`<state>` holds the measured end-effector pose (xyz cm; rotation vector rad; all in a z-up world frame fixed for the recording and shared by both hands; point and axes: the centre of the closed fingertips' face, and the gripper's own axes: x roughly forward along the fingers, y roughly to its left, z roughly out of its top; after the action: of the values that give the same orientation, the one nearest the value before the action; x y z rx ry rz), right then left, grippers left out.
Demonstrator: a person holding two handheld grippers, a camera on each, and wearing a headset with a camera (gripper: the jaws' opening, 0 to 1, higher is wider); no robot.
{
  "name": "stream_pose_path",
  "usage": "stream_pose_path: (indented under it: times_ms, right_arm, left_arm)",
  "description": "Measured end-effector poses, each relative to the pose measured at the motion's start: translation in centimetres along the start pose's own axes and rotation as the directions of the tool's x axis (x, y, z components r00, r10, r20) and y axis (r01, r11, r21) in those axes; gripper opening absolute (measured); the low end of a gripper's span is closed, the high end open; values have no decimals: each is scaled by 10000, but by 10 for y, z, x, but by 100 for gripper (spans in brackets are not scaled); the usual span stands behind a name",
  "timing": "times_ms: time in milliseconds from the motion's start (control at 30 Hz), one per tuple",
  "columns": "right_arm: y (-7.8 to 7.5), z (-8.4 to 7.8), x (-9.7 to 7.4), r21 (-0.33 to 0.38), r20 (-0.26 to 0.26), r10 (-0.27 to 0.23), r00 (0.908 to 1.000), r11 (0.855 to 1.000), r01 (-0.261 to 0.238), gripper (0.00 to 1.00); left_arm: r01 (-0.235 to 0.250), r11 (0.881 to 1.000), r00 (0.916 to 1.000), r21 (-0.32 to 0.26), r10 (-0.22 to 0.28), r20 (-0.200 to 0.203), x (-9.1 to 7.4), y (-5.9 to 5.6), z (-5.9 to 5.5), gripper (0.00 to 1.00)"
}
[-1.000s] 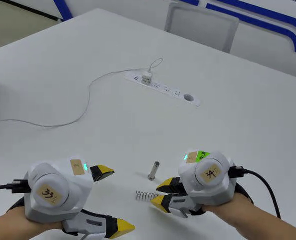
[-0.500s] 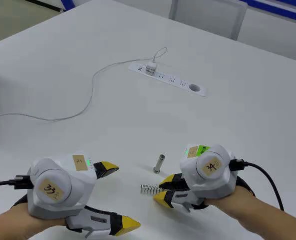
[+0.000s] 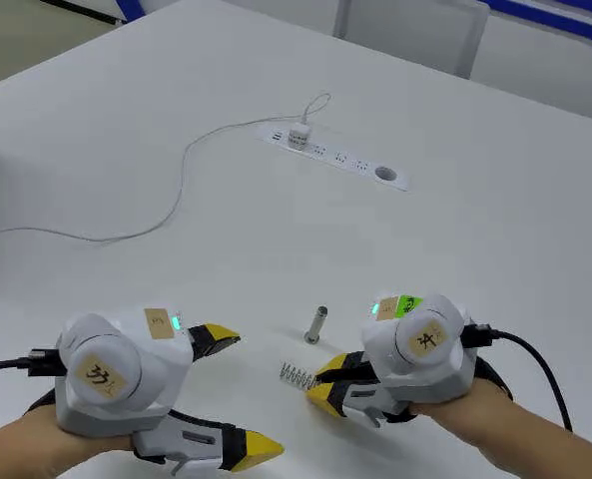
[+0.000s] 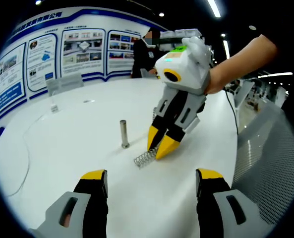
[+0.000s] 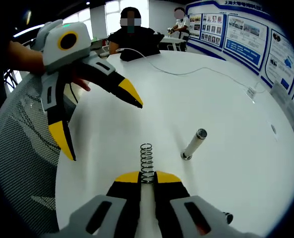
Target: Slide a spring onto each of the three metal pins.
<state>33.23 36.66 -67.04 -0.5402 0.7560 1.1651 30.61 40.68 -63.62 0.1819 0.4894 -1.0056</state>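
Note:
One short metal pin (image 3: 316,325) stands upright on the white table (image 3: 455,249). Just in front of it lies a small coil spring (image 3: 296,376), with my right gripper (image 3: 324,384) shut on its near end. In the right gripper view the spring (image 5: 147,158) sticks out forward from the closed yellow tips of that gripper (image 5: 147,177), and the pin (image 5: 194,144) is to its right. My left gripper (image 3: 238,394) hovers open at the lower left with nothing between its fingers. The left gripper view shows the left gripper (image 4: 151,179) wide open, facing the spring (image 4: 144,158) and pin (image 4: 123,134).
A white power strip (image 3: 340,160) with a plugged adapter lies at the far side, and its thin cable (image 3: 176,200) trails left across the table. A grey chair back (image 3: 410,30) stands beyond the far edge. People sit at a distant table (image 5: 137,47).
The right gripper has closed in on the spring's near end, and the spring now points slightly toward the pin. The head camera shifted a little. The left gripper barely moved.

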Motion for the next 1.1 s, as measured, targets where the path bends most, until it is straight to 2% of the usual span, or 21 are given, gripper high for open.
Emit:
stream_pose_path:
  times_ms: [300, 367, 467, 567, 700, 833, 1100]
  right_arm:
    - [3, 10, -20, -172, 410, -32, 9992, 9998, 39, 10]
    - [5, 12, -26, -520, 458, -80, 9989, 9986, 104, 10]
    - [10, 17, -34, -1096, 653, -132, 9978, 9938, 204, 10]
    - [17, 21, -44, -1365, 838, -43, 9965, 9905, 157, 10]
    - [21, 24, -56, -1671, 1011, -47, 9949, 9857, 216, 10]
    - [23, 27, -71, -1814, 1253, -22, 9921, 9831, 250, 10]
    - [30, 27, -85, -2264, 1318, 7, 9913, 9736, 294, 10]
  left_arm:
    - [185, 9994, 9998, 280, -187, 46, 1, -5, 3, 70]
    - [143, 9985, 9996, 533, -156, 236, 0, -6, 8, 67]
    - [183, 9985, 9986, 524, -208, 479, 0, -8, 14, 66]
    - [575, 9975, 9944, 413, -609, 865, -1, -16, 22, 61]
    - [869, 9956, 9885, 337, -904, 1215, -1, -23, 32, 57]
    - [1129, 9891, 9860, 940, -1232, 1122, 0, -31, 41, 52]
    - [1453, 9751, 9782, 1672, -1670, 1235, 2, -40, 62, 42]
